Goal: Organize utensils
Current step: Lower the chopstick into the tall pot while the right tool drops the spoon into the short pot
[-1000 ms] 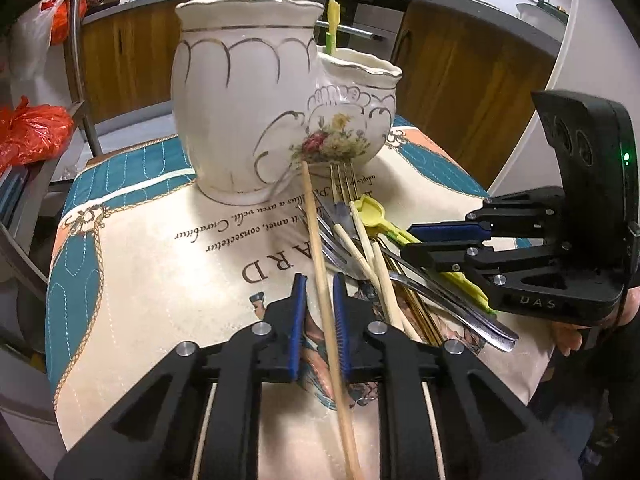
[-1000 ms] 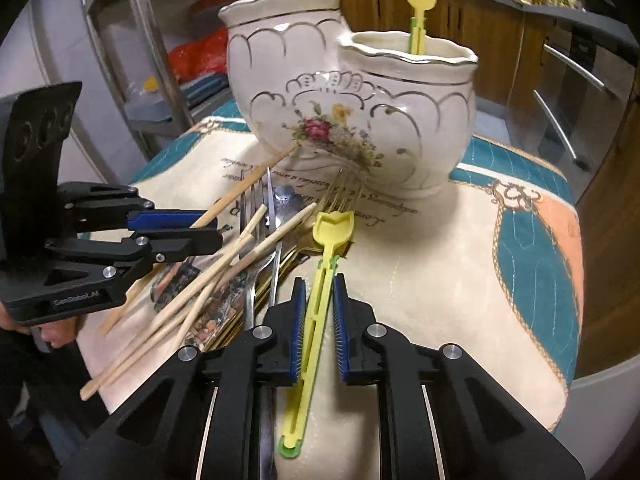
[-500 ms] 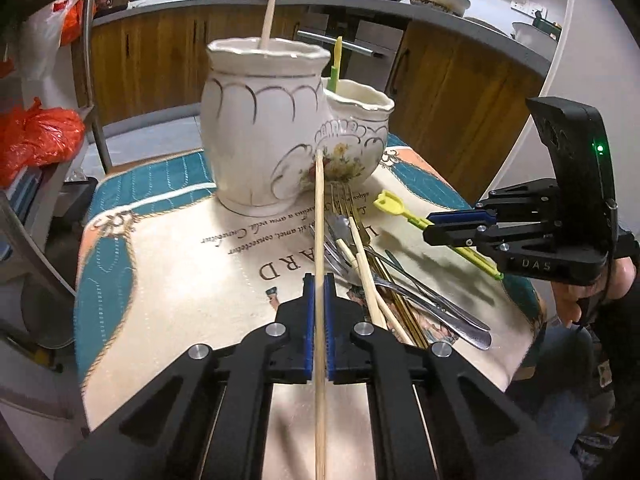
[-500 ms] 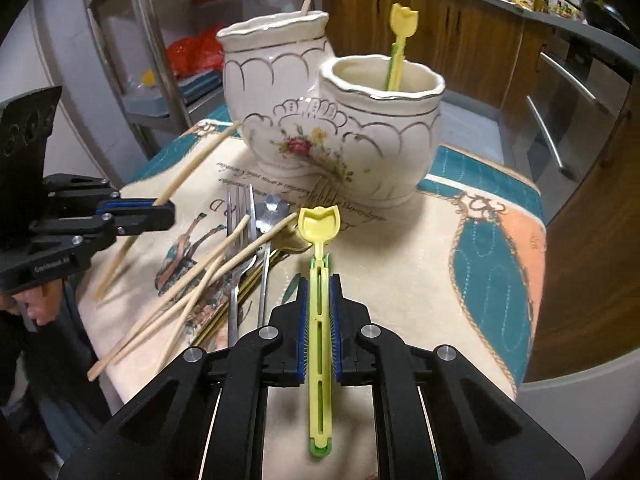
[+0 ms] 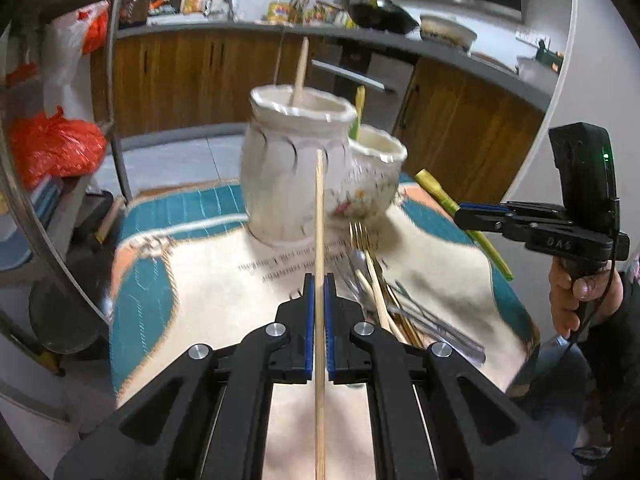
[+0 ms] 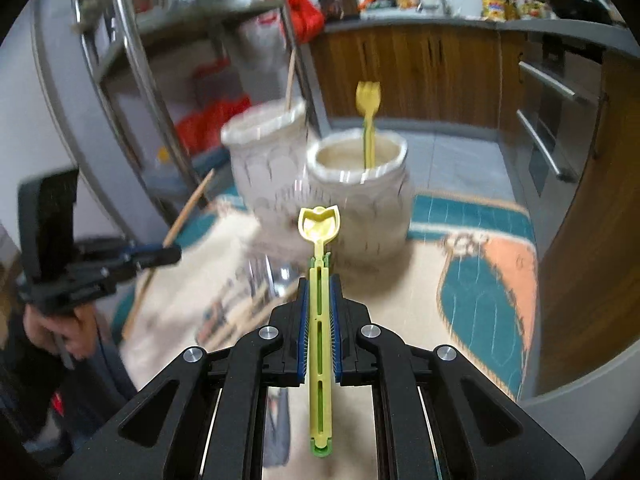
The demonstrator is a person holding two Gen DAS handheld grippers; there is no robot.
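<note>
Left gripper (image 5: 319, 300) clamped on chopstick (image 5: 319, 216), right gripper (image 6: 319, 300) clamped on yellow utensil (image 6: 320, 320); both angled downward.

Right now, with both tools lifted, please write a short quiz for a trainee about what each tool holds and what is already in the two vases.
1. True or false: the left tool is shut on a wooden chopstick.
2. What does the right tool hold: A) a steel fork, B) a yellow plastic spoon, C) nothing?
3. Which vase already holds a yellow plastic fork?

Key: 1 true. 2 B. 3 the shorter vase, not the taller vase.
</note>
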